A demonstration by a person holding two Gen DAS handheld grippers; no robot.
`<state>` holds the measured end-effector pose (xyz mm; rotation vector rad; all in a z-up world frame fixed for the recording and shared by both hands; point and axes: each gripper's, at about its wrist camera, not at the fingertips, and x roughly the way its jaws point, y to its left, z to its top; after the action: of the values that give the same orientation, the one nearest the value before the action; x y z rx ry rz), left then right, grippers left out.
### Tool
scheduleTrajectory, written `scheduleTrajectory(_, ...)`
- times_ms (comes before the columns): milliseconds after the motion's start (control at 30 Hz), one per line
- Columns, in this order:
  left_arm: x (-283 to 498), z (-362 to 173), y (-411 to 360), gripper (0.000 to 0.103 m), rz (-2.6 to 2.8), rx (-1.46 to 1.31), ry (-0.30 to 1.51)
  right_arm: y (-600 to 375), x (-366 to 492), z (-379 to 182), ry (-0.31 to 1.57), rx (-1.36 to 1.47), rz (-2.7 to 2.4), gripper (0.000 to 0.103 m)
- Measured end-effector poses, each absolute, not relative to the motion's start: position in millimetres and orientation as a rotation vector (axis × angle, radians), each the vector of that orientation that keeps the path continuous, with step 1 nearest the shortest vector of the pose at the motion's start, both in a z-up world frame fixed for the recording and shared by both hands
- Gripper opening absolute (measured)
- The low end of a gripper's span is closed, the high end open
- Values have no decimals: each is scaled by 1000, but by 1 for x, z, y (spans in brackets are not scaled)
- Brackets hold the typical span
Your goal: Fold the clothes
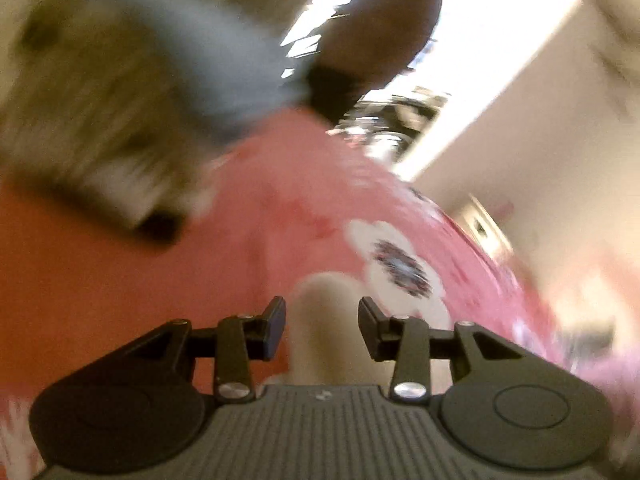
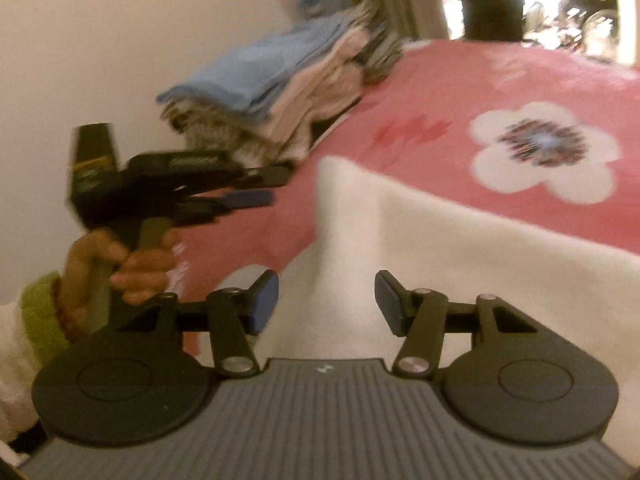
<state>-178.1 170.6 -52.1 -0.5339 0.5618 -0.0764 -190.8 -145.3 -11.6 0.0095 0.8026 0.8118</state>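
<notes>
**Both grippers clear of the white garment, stack waiting by the wall**

The bed (image 2: 440, 92), under its pink flowered cover, carries everything here. A white fleecy garment (image 2: 460, 248) lies spread across the near side of it, one corner reaching toward the middle of the bed, the rest running off the right and near edges of the right wrist view. That puts it directly under both hands, which is probably why it lies there: it looks like the piece now being folded, flat enough to take a fresh hold.

At the far left side of the bed, against the wall (image 2: 120, 40), sits a stack of folded clothes (image 2: 280, 92), blue on top, pale and striped pieces beneath. It is well apart from the garment, most likely the place where finished pieces go, out of the working area.

A person (image 2: 492, 0) stands beyond the far edge of the bed, only partly seen.

The left gripper (image 2: 260, 188) hangs above the left part of the bed, near the stack, pointing roughly level toward it; a hand (image 2: 136, 268) in a green-cuffed sleeve grips its handle. Its fingers stand partly apart with nothing pinched between them. Its own view is heavily blurred, showing only pale cloth beyond the gap.

The right gripper (image 2: 326, 300) points down over the garment, its fingers about half spread, cloth visible below the gap but not clamped
</notes>
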Motion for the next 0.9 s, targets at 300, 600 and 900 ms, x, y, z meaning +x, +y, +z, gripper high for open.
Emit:
scheduleTrajectory(300,-119,-70,107,30,-81,-268,678,-261,-223,5,670,-118,345,45)
scheduleTrajectory(600,-122,-96,108,30,-91,-180,695,-321,-132,-19,635,-247,75,21)
scheduleTrajectory(900,-125,-101,112,30,-137,-210,674,-355,-96,-69,770,-80,74,0)
